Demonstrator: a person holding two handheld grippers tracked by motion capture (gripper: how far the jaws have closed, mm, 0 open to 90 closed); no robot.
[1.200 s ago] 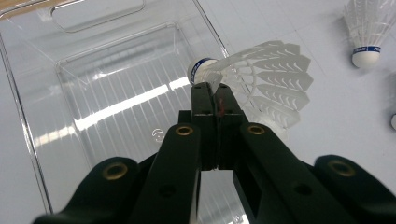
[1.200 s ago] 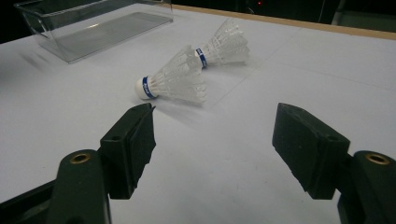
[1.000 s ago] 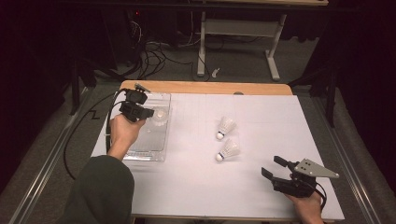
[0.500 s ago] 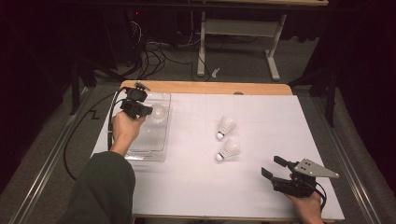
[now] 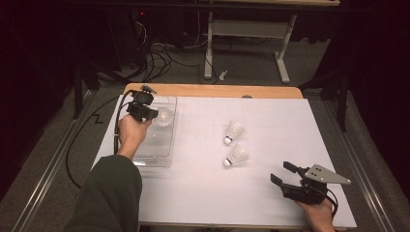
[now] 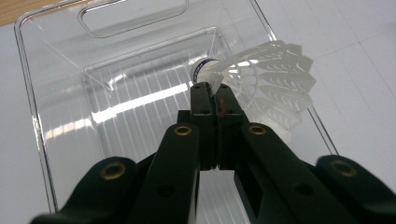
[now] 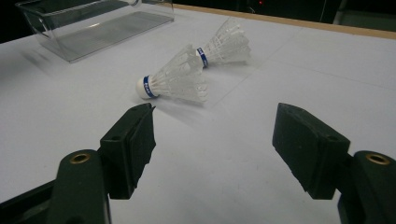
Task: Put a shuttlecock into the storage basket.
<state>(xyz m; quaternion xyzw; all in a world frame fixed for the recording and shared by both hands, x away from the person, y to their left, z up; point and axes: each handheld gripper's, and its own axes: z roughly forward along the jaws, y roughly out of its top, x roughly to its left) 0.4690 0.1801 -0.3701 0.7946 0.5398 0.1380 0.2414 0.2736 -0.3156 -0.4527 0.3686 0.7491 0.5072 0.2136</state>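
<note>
The left tool (image 6: 212, 91) is pinching a white shuttlecock (image 6: 261, 84) at its skirt edge, just behind the cork; the jaws are pressing nearly together on it. In the left gripper view the shuttlecock is sticking out sideways from the jaw tips, cork with blue band pointing toward the middle of the clear plastic bin (image 6: 60, 84), feathers fanning out over the bin's long side wall. In the high view the left tool (image 5: 143, 110) is hovering over the far half of the bin (image 5: 155, 154), shuttlecock (image 5: 164, 115) held above its floor. Whether the shuttlecock is touching the bin cannot be told. Nothing else is lying in the bin.

The bin is sitting at the left edge of the white table (image 5: 203, 188).

The right tool (image 5: 286, 174) is resting near the table's front right corner, jaws standing wide apart, gripping nothing. In the right gripper view two more shuttlecocks are lying on their sides ahead of it: the nearer shuttlecock (image 7: 173, 81) near the left jaw, the farther shuttlecock (image 7: 226, 44) just behind it.
</note>
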